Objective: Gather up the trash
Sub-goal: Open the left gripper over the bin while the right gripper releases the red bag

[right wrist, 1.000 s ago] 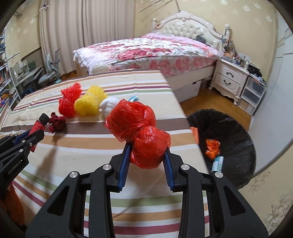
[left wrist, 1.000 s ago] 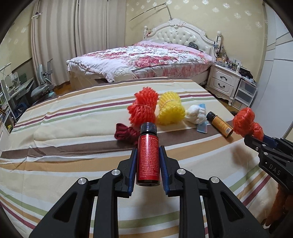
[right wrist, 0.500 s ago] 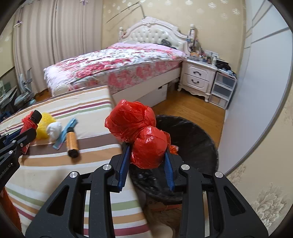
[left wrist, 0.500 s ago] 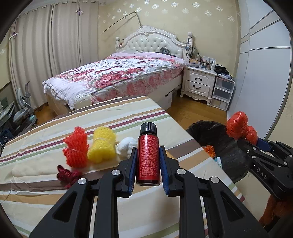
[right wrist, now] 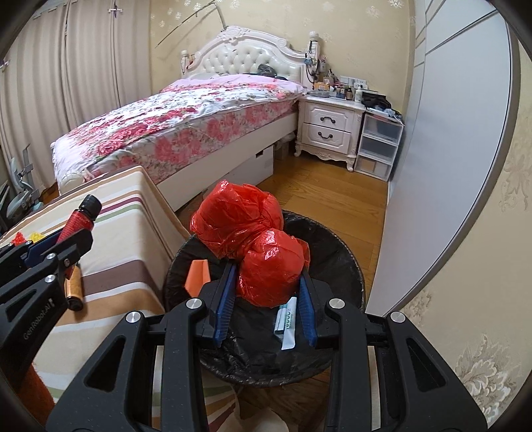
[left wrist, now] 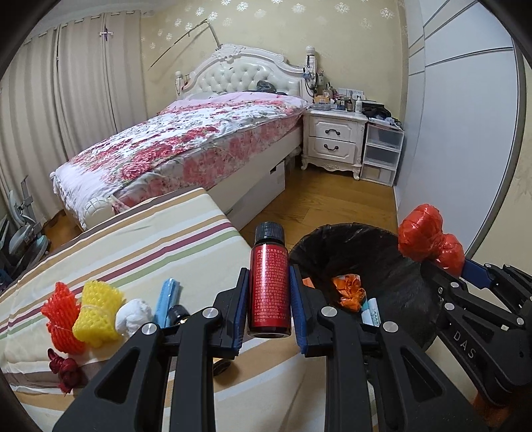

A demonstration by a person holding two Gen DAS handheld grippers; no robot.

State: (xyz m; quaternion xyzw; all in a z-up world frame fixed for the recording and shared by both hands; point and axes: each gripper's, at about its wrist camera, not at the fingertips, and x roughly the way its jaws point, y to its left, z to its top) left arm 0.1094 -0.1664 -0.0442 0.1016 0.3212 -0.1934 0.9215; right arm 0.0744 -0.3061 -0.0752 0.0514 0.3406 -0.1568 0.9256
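Bin (right wrist: pixel 345 266) now sits right under the right claw (right wrist: pixel 264 305), where a second ago striped counter (right wrist: pixel 133 232) lay beneath; its clamped red bag (right wrist: pixel 252 239), crinkled and knotted in two lumps, looks ready to drop. Left claw (left wrist: pixel 268 307) grips an upright red bottle (left wrist: pixel 269 285), bin just ahead-right.

Pale yellow patterned wallpaper (left wrist: pixel 266 30) is covering the walls, and beige curtains (left wrist: pixel 66 99) are hanging closed at left. A floral-covered bed (left wrist: pixel 186 146) with a white tufted headboard (left wrist: pixel 246 73) is standing on the wooden floor (left wrist: pixel 332 206), beside a cluttered white nightstand (left wrist: pixel 332 139) and clear plastic drawers (left wrist: pixel 382 153).
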